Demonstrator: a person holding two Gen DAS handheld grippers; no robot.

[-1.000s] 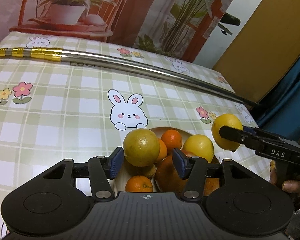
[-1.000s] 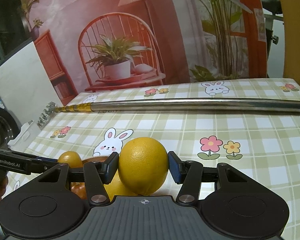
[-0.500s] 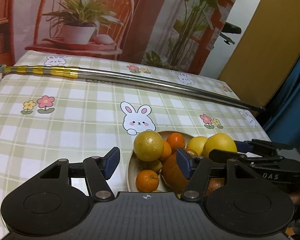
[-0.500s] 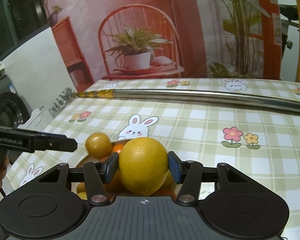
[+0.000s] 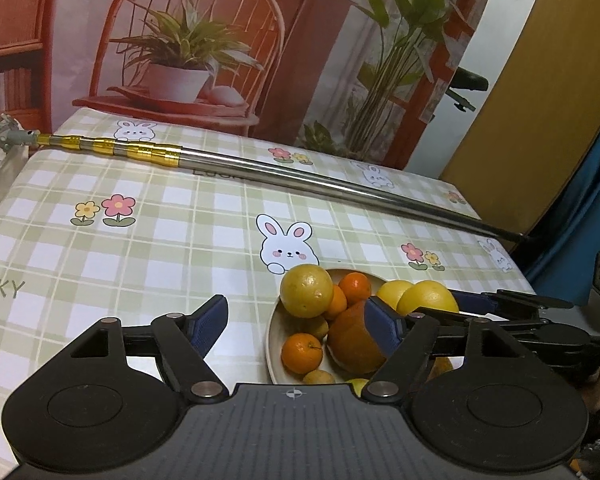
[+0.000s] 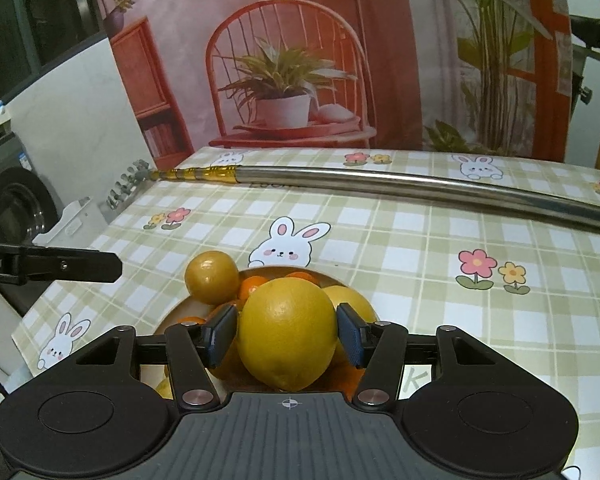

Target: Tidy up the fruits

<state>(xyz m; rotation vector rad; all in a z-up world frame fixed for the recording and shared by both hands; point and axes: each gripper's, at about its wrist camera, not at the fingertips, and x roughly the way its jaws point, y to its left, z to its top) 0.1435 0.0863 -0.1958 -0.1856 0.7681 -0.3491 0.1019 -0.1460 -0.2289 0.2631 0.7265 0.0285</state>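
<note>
A beige bowl (image 5: 274, 344) near the table's front holds a pile of fruit: small oranges (image 5: 302, 353), lemons and a big orange fruit (image 5: 352, 344). A yellow-green round fruit (image 5: 306, 290) rests on top of the pile at the bowl's far left. My left gripper (image 5: 300, 322) is open and empty, just left of and behind the bowl. My right gripper (image 6: 286, 338) is shut on a large yellow lemon (image 6: 287, 338), held low over the bowl (image 6: 180, 312); it also shows in the left wrist view (image 5: 428, 300).
A long steel pole (image 5: 300, 178) with gold bands lies across the far part of the checked tablecloth. The table's right edge meets a blue curtain and a yellow panel. A washing machine (image 6: 16, 204) stands past the left edge.
My left gripper let go of the yellow-green fruit, opened wide and drew back and left. My right gripper carried the lemon lower, over the bowl.
</note>
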